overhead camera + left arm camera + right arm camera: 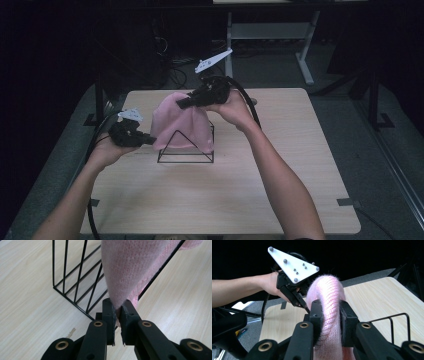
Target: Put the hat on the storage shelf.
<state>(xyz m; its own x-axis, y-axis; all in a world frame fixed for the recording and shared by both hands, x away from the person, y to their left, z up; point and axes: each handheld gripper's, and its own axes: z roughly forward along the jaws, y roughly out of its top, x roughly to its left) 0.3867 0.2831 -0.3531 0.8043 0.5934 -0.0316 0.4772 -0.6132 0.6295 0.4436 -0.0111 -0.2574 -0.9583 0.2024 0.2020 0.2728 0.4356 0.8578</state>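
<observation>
A pink knit hat (pixel 177 125) hangs over a black wire triangular rack (pixel 185 161) standing mid-table. My left gripper (pixel 149 140) is shut on the hat's lower left edge, close to the tabletop. My right gripper (pixel 181 103) is shut on the hat's top, above the rack. In the left gripper view the jaws (pixel 118 310) pinch a thin point of the knit (pixel 132 267), and the rack's bars (pixel 53 265) stand just behind. In the right gripper view the jaws (pixel 329 315) squeeze a thick roll of the knit (pixel 328 292). The left gripper (pixel 304 305) shows beyond it, and a rack wire (pixel 409 327) at the right.
The light wooden table (pixel 280 165) has bare room on all sides of the rack. Tape marks (pixel 345 202) sit at its right edge. Behind it are a dark floor with cables and another table's white leg (pixel 305 55).
</observation>
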